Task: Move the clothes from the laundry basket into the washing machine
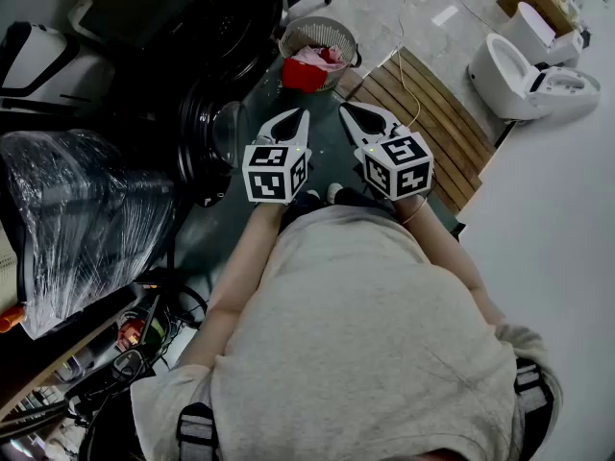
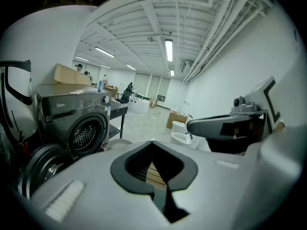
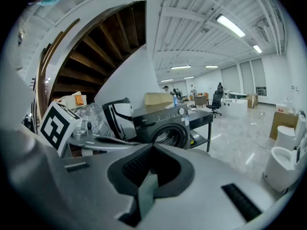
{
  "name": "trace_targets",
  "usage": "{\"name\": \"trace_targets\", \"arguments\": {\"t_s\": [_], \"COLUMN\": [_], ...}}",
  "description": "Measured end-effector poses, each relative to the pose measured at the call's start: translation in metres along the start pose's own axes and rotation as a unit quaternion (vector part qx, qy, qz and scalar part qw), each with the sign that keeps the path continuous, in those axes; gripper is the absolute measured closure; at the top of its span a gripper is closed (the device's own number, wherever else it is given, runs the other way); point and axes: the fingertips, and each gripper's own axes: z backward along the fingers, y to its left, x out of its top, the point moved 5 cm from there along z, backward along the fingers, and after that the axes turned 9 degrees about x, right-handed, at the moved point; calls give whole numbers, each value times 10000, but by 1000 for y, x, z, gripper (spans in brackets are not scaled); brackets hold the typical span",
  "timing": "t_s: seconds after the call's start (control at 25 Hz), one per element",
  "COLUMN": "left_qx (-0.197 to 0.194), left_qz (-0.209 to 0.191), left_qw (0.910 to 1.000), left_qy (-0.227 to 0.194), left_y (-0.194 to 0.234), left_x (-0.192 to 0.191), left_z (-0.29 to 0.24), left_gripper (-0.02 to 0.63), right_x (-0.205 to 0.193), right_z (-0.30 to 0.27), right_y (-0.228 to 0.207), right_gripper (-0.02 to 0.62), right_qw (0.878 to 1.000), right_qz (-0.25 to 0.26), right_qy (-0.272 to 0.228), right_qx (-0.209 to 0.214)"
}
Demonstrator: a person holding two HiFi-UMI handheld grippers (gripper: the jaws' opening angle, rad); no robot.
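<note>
Red clothes (image 1: 306,73) lie in the laundry basket (image 1: 332,29) on the floor (image 1: 423,8), just beyond the closed, empty fingers of the left gripper (image 1: 300,115) and right gripper (image 1: 348,109).

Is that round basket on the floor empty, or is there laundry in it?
Not empty: the laundry basket holds red and pink clothes, seen in the head view.

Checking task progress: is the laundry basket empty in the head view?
No, red and pink clothes lie in the laundry basket.
</note>
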Motion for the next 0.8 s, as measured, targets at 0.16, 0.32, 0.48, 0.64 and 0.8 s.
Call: {"name": "trace_targets", "arguments": {"t_s": [0.16, 0.32, 0.48, 0.64, 0.8], "left_qx": [-10, 3, 79, 227, 148], "left_qz": [-4, -90, 12, 17, 230], "left_qw": [10000, 9999, 9999, 9989, 9985], "left_qy": [33, 44, -121, -417, -484], "left_y": [-4, -7, -12, -11, -11], "left_x": [2, 7, 15, 27, 32], "left_z": [-9, -18, -28, -34, -38], "left_gripper": [595, 597, 597, 597, 597], "right_x": [0, 2, 6, 5, -3], "right_z": [0, -1, 3, 16, 20], "right_y": [-8, -17, -31, -44, -58], "right_gripper": [586, 586, 586, 586, 586], "right_qw": [10000, 10000, 9997, 9993, 9984], "right_qz": [-10, 6, -169, -276, -516], "right_qy": [11, 23, -142, -215, -221], "right_qx": [14, 27, 94, 129, 86]}}
